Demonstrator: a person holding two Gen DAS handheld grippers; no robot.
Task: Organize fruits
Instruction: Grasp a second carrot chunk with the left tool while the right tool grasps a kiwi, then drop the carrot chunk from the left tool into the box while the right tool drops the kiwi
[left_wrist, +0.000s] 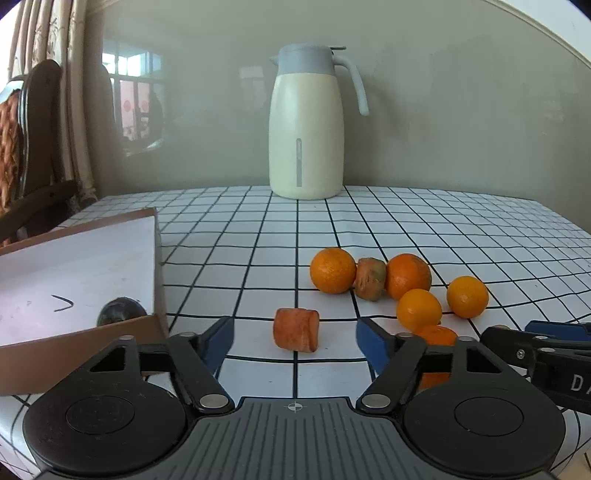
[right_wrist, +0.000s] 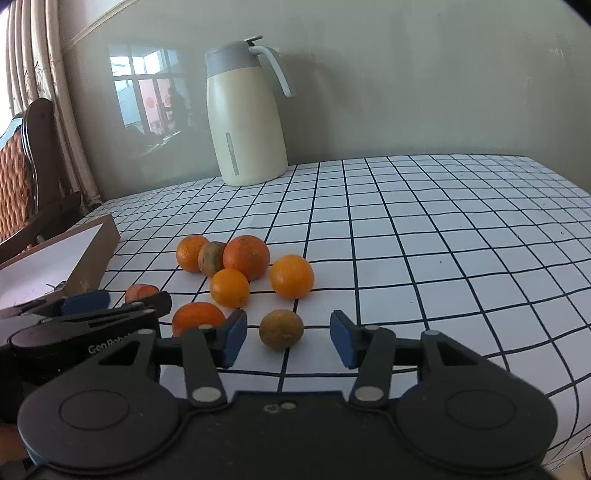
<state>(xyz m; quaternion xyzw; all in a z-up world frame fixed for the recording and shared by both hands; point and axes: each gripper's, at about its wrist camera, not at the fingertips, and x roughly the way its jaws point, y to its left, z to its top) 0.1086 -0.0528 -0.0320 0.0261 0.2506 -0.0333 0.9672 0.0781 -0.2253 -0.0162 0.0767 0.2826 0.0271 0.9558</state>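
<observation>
Off to the left of our left gripper's jaws sits the cardboard box. Between those half-open jaws, untouched, lies a carrot chunk: stiff and light, we judge, best pinched across its round flanks. Our right gripper stands narrower around a small greenish-brown fruit, pads still clear; likely firm-skinned and prone to roll.

Orange fruits, black-gridded white tablecloth, cream-and-grey jug
</observation>
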